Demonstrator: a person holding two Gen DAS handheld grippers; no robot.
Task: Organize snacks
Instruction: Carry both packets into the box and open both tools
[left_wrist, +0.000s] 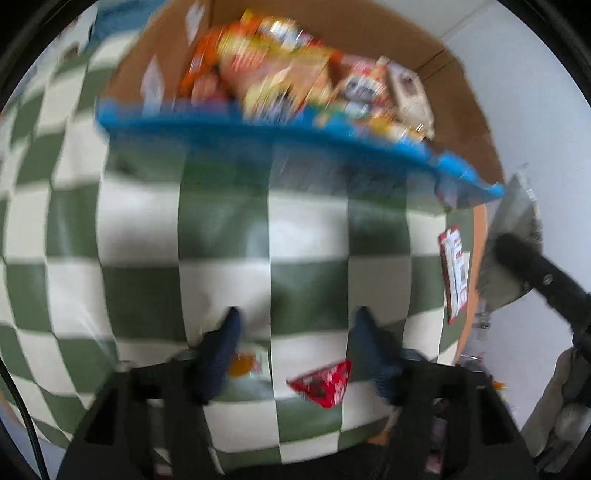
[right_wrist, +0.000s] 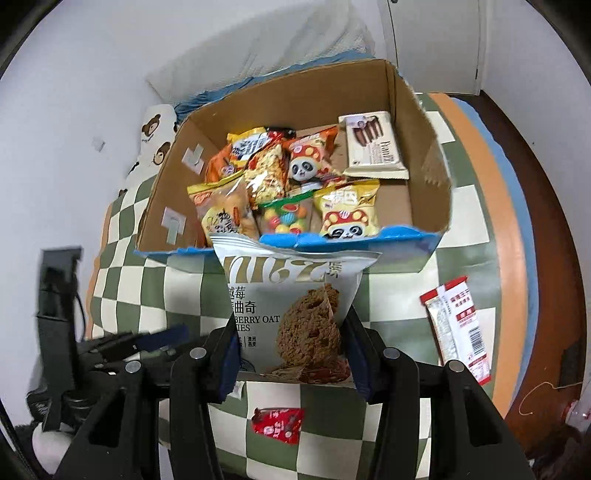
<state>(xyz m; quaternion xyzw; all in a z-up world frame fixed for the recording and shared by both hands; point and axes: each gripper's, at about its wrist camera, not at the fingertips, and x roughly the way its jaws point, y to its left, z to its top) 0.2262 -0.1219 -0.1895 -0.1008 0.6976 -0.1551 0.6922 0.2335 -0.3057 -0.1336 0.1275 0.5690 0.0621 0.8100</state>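
A cardboard box (right_wrist: 417, 122) with a blue front rim holds several snack packets; it also shows, blurred, in the left wrist view (left_wrist: 454, 74). My right gripper (right_wrist: 291, 332) is shut on a white oat cookie bag (right_wrist: 280, 295), held just in front of the box's front rim. My left gripper (left_wrist: 297, 325) is open and empty above the checkered cloth (left_wrist: 221, 236). A small red packet (left_wrist: 325, 382) lies just below its right finger and shows in the right wrist view (right_wrist: 277, 424). A red-and-white packet (right_wrist: 458, 328) lies to the right; the left wrist view shows it too (left_wrist: 454, 273).
The green-and-white checkered cloth (right_wrist: 399, 406) covers a round orange-edged table (right_wrist: 495, 206). A bear-print cushion (right_wrist: 155, 136) and white wall lie behind the box. The left gripper (right_wrist: 147, 343) appears at the right view's lower left. The right gripper's arm (left_wrist: 532, 269) is at the left view's right edge.
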